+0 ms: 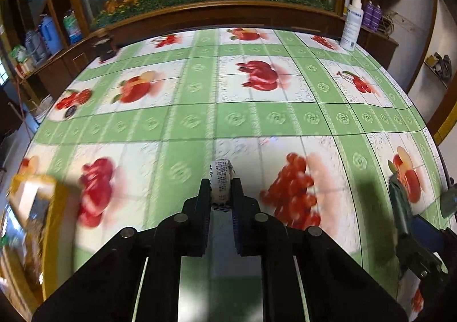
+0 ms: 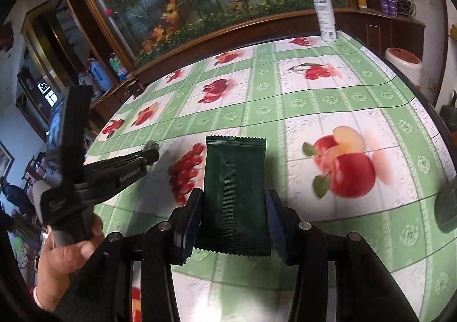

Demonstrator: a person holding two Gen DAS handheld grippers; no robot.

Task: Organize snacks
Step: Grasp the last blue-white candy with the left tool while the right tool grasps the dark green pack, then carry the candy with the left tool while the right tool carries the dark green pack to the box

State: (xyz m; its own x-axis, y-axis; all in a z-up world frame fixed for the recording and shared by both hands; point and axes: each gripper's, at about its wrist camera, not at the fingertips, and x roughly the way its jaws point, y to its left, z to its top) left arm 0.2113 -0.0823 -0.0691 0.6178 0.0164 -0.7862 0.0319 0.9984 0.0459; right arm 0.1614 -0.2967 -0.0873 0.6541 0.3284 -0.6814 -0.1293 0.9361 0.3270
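Observation:
In the left wrist view, my left gripper (image 1: 221,183) is shut on a small white wrapped snack (image 1: 220,179) with dark print, held above the fruit-patterned tablecloth (image 1: 257,116). A yellow box (image 1: 37,207) stands blurred at the left edge. In the right wrist view, my right gripper (image 2: 234,196) is shut on a flat dark green snack packet (image 2: 235,179), pinched across its width over the table. The left gripper (image 2: 151,152) shows to its left, held by a hand (image 2: 65,259). The green packet (image 1: 398,202) also appears at the right edge of the left wrist view.
A white spray bottle (image 2: 324,12) stands at the table's far right corner. A small black object (image 1: 105,49) sits at the far left edge. A dark object (image 2: 447,207) lies at the right edge. A wooden-framed flower display backs the table.

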